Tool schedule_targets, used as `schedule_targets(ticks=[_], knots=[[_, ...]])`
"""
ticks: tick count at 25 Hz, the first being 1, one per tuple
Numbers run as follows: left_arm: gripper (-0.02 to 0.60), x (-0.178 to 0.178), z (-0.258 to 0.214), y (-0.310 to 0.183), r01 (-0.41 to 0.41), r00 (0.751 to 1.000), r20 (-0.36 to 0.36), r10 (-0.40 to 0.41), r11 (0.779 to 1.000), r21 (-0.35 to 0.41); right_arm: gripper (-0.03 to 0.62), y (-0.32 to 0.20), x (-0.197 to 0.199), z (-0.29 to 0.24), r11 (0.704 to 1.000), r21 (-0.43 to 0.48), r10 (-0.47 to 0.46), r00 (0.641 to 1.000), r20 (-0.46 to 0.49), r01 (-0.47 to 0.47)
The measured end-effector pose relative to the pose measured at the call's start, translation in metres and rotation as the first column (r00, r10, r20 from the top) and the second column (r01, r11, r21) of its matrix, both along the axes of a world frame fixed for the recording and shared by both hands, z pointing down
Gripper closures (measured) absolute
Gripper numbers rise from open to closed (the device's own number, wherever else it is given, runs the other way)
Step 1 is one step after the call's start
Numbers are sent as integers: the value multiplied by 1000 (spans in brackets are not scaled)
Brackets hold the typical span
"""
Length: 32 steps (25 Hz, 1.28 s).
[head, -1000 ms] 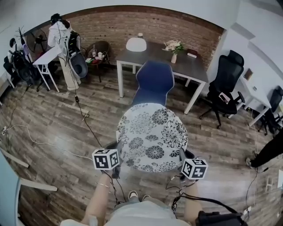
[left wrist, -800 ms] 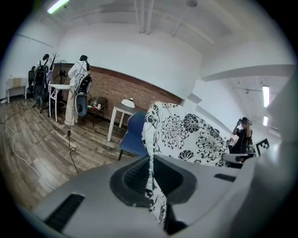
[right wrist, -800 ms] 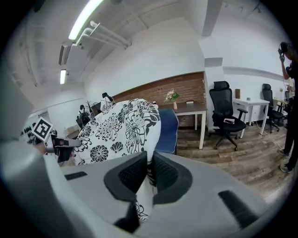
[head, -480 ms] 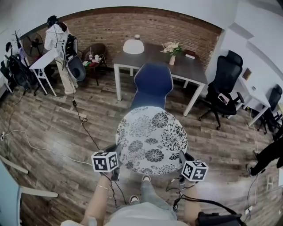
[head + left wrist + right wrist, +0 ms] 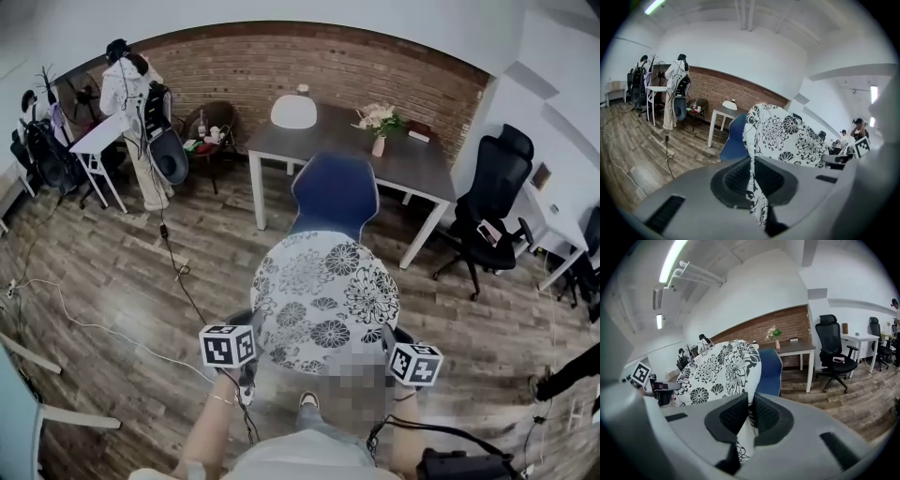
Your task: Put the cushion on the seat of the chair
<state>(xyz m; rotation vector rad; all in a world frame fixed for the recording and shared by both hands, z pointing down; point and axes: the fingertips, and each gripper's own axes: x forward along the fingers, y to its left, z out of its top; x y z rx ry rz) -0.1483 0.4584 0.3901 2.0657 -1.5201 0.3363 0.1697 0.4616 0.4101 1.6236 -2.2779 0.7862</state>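
Observation:
A round white cushion with black flower print hangs in front of me, held by both grippers at its near edge. My left gripper is shut on the cushion's left rim. My right gripper is shut on its right rim. Just beyond the cushion stands the blue chair, its back facing me; the cushion hides its seat. The chair also shows behind the cushion in the left gripper view and in the right gripper view.
A grey table with a flower vase stands behind the chair. A black office chair is at the right. Cables lie on the wooden floor at the left, where a white desk and a coat rack stand.
I have stepped toward the chair with the cushion held in both grippers; the chair and table now sit nearer. The grip on the cushion is the same.

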Motion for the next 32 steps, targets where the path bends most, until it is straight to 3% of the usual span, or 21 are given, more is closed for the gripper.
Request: schedule_targets(ticks=[16,25,32], knots=[[568,36,-5,-173,79,996,34,-79,997,13,569,-197,42,11,998,-11,-62,998,27,63],[568,43,3,-218,96,994,61,-96,995,-10,569,-245,51,26,997,-37,-70,996,62,72],[568,29,11,-270,106,992,64,-105,994,-15,569,-291,39,32,997,-39,-61,995,79,64]])
